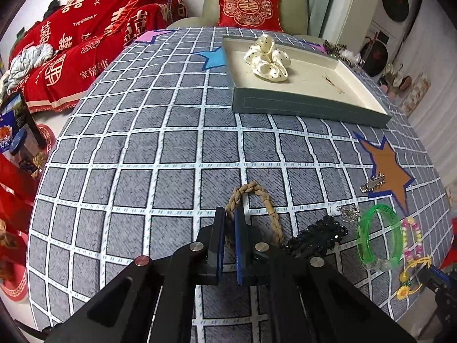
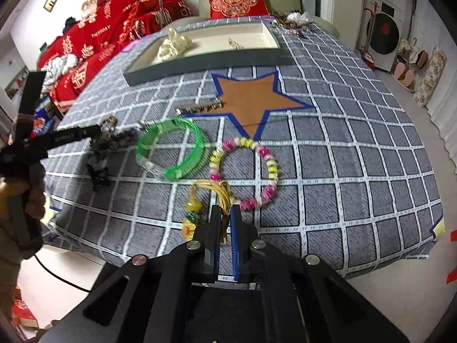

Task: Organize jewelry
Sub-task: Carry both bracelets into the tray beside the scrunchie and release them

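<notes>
My left gripper (image 1: 230, 214) is shut on a braided tan rope bracelet (image 1: 264, 197) that lies on the checked cloth. My right gripper (image 2: 225, 211) is shut on a yellow cord bracelet (image 2: 212, 187) with yellow and green beads, near the table's front edge. A green plastic bangle (image 2: 171, 148), a pink and yellow bead bracelet (image 2: 245, 171), a black beaded hair clip (image 1: 317, 237), a silver hair clip (image 2: 200, 108) and a small silver piece (image 1: 347, 211) lie close by. A grey tray (image 1: 300, 105) at the back holds a cream dotted scrunchie (image 1: 267, 58) and a thin gold piece (image 1: 332, 83).
The round table has a grey checked cloth with a brown star (image 2: 254, 100) and a blue star (image 1: 212, 57). Dark jewelry and a white piece (image 2: 291, 20) lie behind the tray. A sofa with red covers (image 1: 85, 37) and an armchair with a red cushion (image 1: 248, 7) stand behind.
</notes>
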